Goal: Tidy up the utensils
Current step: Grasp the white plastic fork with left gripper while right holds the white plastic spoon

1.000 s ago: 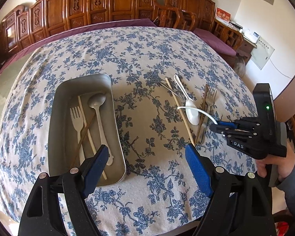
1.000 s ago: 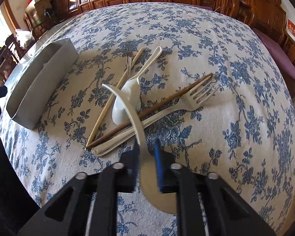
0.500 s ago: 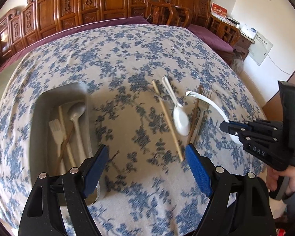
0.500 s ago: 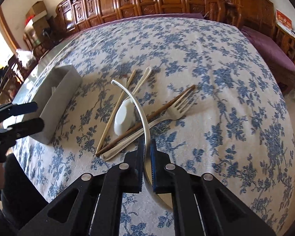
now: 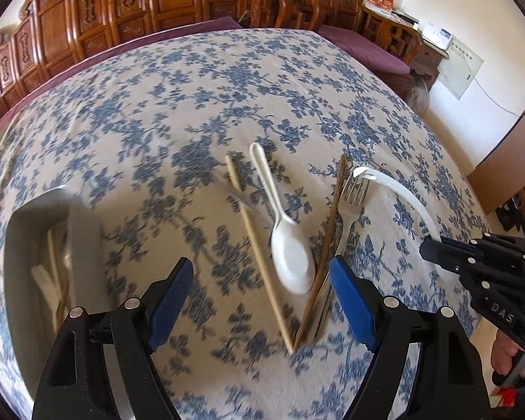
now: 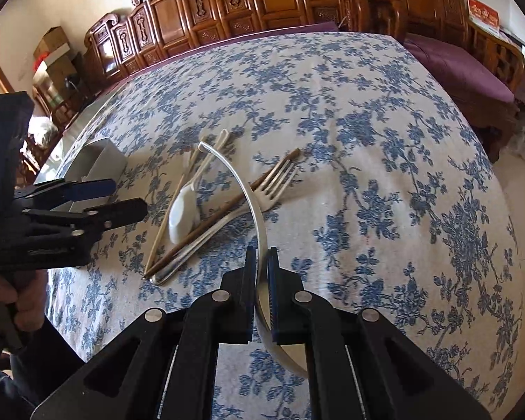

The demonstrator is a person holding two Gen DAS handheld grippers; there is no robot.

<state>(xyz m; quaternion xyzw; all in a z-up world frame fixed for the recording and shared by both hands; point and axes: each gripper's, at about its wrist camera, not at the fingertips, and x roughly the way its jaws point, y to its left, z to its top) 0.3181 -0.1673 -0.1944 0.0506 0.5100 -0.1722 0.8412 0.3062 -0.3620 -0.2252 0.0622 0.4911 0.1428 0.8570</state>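
My right gripper [image 6: 261, 262] is shut on a white spoon [image 6: 239, 182] and holds it above the table, handle curving forward; it also shows in the left wrist view [image 5: 399, 196]. My left gripper [image 5: 260, 285] is open and empty, just above a pile on the cloth: another white spoon [image 5: 290, 255], a metal fork [image 5: 350, 206], a pale chopstick [image 5: 259, 255] and a dark chopstick [image 5: 327, 241]. The metal tray [image 5: 84, 245] at the left holds a fork, spoon and chopsticks, blurred here.
The table wears a blue-flowered cloth [image 5: 227, 98]. Carved wooden chairs [image 5: 157, 3] line the far side. The left gripper [image 6: 87, 199] shows in the right wrist view, in front of the tray [image 6: 98, 162]. The right gripper body [image 5: 490, 280] stands at the table's right edge.
My left gripper has moved right from the tray to over the utensil pile. My right gripper has lifted the white spoon higher and drawn back to the right.
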